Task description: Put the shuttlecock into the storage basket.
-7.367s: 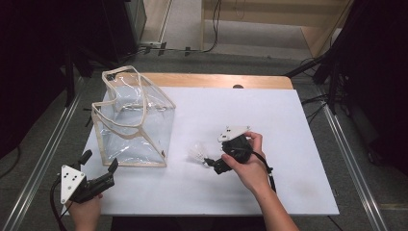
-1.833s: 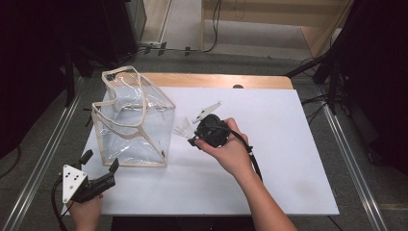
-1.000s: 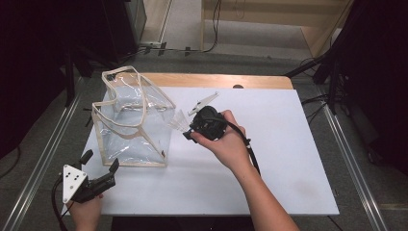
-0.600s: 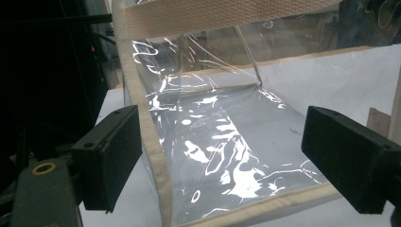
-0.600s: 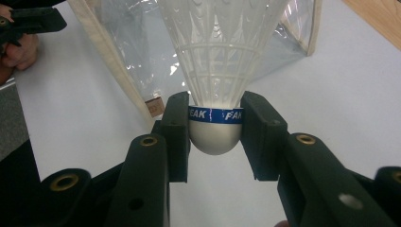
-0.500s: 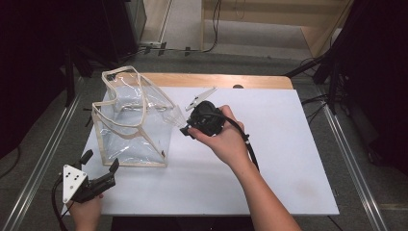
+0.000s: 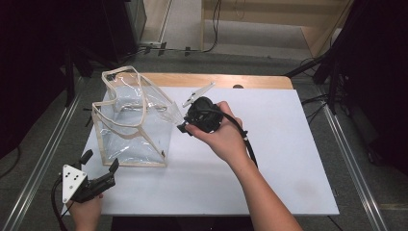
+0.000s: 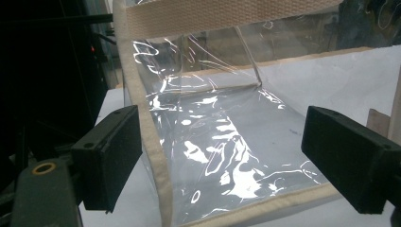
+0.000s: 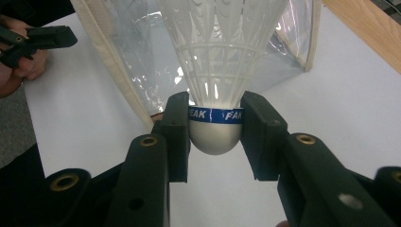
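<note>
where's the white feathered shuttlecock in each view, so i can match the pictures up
High view: the white feathered shuttlecock is at centre, beside the bag's right wall, at the tip of the right gripper.
Left gripper view: I can't make it out.
Right gripper view: upper centre, its cork base clamped between the black jaws, feathers toward the bag.
Shared landmark: the clear plastic bag with cream trim.

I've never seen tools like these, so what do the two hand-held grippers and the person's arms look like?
Both are black. The left gripper carries a grey three-cornered plate with dark dots, and its blocky rectangular pads are matte black. The right gripper has brass-coloured eyelets on its jaws and trails a black cable. The forearms are bare, with no sleeves.
</note>
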Tool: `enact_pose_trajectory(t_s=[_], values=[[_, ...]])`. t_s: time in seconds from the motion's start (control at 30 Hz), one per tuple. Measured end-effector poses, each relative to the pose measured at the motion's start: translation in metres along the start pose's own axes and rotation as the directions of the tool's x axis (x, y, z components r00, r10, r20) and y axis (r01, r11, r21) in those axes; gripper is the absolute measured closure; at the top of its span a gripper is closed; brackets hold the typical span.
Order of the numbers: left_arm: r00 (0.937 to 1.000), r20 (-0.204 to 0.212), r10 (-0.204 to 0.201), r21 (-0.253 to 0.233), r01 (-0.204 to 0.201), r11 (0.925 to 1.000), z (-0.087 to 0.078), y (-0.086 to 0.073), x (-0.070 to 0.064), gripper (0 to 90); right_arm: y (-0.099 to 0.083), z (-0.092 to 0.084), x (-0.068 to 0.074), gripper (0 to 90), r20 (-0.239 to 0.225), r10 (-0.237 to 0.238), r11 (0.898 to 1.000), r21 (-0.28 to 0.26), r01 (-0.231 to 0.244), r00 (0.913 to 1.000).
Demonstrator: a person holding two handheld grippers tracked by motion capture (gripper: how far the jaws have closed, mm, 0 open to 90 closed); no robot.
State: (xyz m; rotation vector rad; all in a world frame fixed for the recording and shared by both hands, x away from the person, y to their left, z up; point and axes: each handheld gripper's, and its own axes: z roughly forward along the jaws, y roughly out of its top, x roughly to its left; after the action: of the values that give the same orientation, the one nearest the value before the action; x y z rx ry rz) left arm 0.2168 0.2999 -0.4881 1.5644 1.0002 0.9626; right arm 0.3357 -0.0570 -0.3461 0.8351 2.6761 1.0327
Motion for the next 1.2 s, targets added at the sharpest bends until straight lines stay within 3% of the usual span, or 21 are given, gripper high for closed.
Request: enact_pose_trajectory(t_s=[1.2], values=[[1.0000, -0.001, -0.004, -0.001, 0.004, 1.0000, 0.000, 0.000, 0.000, 13.7, 0.029, -0.010, 0.002, 62.5, -0.026, -0.029, 0.999, -0.032, 0.029, 0.9992]])
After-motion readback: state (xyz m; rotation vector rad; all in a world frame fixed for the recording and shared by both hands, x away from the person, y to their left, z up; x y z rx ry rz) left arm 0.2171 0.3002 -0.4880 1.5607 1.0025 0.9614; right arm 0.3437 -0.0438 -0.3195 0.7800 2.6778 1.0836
